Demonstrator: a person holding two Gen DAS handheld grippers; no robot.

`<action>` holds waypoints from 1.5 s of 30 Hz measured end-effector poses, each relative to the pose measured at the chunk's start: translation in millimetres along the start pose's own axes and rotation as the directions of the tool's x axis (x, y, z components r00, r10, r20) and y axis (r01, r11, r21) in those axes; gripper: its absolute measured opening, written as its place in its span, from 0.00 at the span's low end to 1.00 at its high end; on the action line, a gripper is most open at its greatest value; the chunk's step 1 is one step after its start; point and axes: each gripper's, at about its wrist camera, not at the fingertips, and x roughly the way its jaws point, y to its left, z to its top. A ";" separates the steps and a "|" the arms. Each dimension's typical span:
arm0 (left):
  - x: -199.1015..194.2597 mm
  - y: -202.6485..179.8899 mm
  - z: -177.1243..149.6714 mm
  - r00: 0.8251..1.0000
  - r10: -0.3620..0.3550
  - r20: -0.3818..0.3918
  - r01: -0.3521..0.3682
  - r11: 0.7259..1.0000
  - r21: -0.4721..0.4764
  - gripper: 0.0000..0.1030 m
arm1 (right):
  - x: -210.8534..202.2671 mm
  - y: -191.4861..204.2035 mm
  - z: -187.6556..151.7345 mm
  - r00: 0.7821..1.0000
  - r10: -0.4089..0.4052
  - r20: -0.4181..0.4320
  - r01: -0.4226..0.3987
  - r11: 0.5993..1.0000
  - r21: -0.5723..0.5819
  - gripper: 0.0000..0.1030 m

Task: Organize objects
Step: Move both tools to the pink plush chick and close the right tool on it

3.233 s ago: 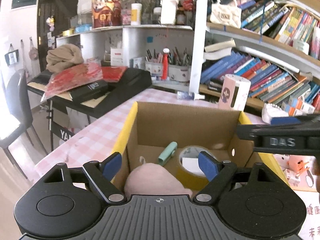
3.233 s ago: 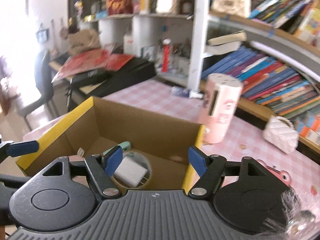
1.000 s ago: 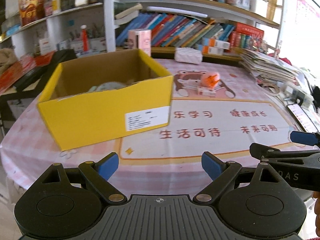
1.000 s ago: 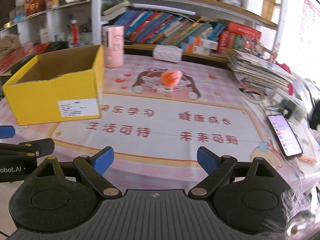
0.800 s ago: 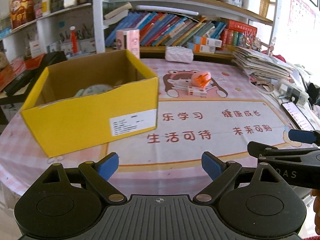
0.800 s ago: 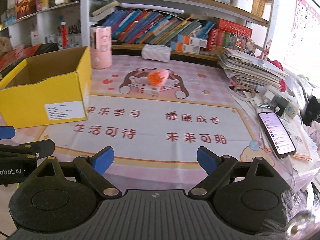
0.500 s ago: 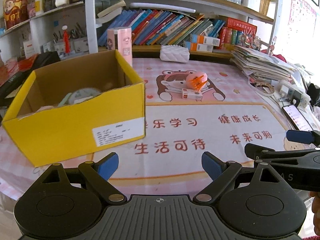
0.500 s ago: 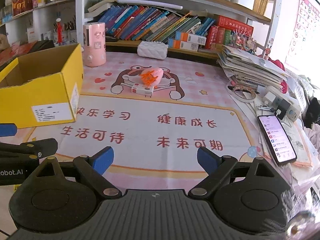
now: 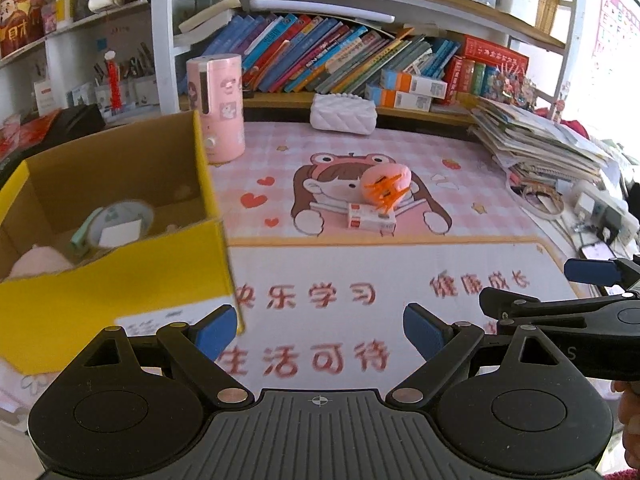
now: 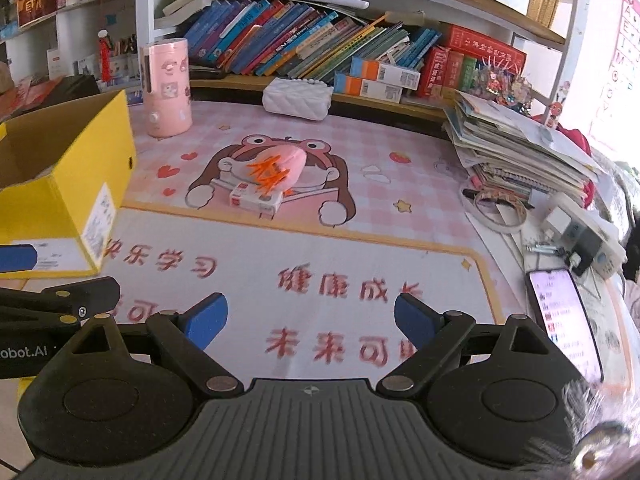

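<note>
A yellow cardboard box stands on the left of the table, also seen in the right wrist view. Inside lie a tape roll, a mint-green pen and a pink soft thing. A pink and orange toy rests on a small red and white box mid-table; both show in the right wrist view, toy, box. My left gripper is open and empty above the mat's near edge. My right gripper is open and empty beside it.
A pink cylinder, a white quilted pouch and a bookshelf stand at the back. A paper stack, tape ring, power strip and phone lie on the right.
Both grippers have pulled back out of the box and swung right. The box has slid to the left of both views and the toy now sits ahead.
</note>
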 end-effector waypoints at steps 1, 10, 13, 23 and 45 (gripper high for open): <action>4.2 -2.8 3.0 1.000 0.004 0.000 -0.004 1.000 -0.005 0.90 | 4.4 -3.9 3.8 1.000 0.003 0.000 -0.003 1.000 -0.003 0.88; 31.2 -20.0 26.6 0.998 0.056 0.006 -0.056 0.997 -0.044 0.90 | 39.7 -32.4 30.6 0.998 0.061 0.003 -0.061 0.998 -0.026 0.87; 37.8 -22.9 33.8 0.996 0.083 0.015 -0.082 0.995 -0.060 0.90 | 49.1 -39.1 38.7 0.995 0.095 0.012 -0.094 0.995 -0.032 0.86; 58.3 -31.8 61.3 0.988 0.146 0.048 -0.142 0.987 -0.075 0.89 | 78.0 -53.0 65.4 0.982 0.185 0.051 -0.182 0.982 -0.045 0.80; 115.7 -45.7 69.9 0.979 0.191 -0.069 -0.190 0.982 0.021 0.82 | 139.2 -55.6 111.9 0.944 0.324 0.058 -0.322 0.946 -0.040 0.67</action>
